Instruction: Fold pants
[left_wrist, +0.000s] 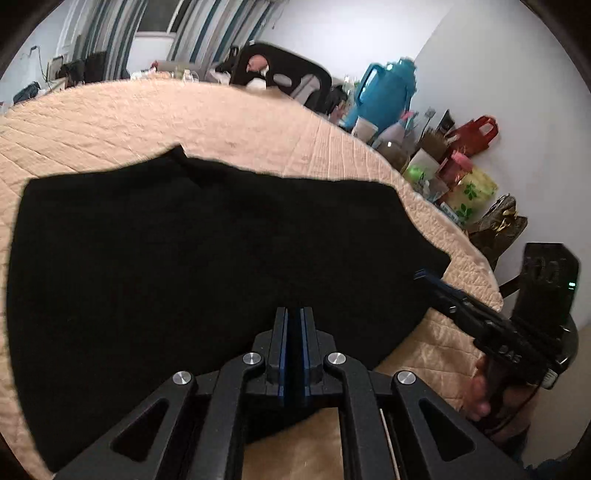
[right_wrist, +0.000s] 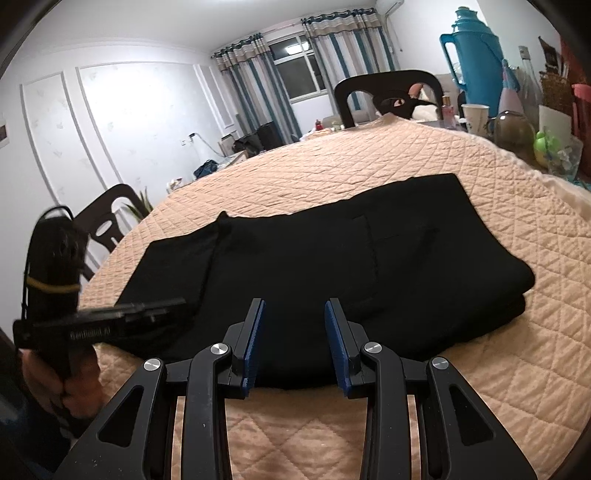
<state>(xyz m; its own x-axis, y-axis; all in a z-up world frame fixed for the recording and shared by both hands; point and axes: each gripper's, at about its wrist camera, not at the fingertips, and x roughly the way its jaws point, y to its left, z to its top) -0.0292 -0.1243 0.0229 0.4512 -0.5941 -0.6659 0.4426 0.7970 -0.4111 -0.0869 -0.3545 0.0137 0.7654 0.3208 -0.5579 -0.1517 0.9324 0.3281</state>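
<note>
Two hand-held grippers at the near edge of black pants lying folded on a quilted table.

The left gripper (left_wrist: 294, 314) has its blue pads pressed together with nothing visibly between them, its tips over the near hem of the pants (left_wrist: 207, 258). The right gripper (right_wrist: 294, 317) stands spread and empty, the pants' near edge just beyond its tips. The pants lie flat across the peach quilted cover (right_wrist: 369, 162). Along the far right edge crowd a blue thermos (right_wrist: 471, 55), a paper cup (right_wrist: 475, 117), jars and gift bags (left_wrist: 476, 134); dark chairs (right_wrist: 388, 92) stand behind, well apart from the pants.
</note>
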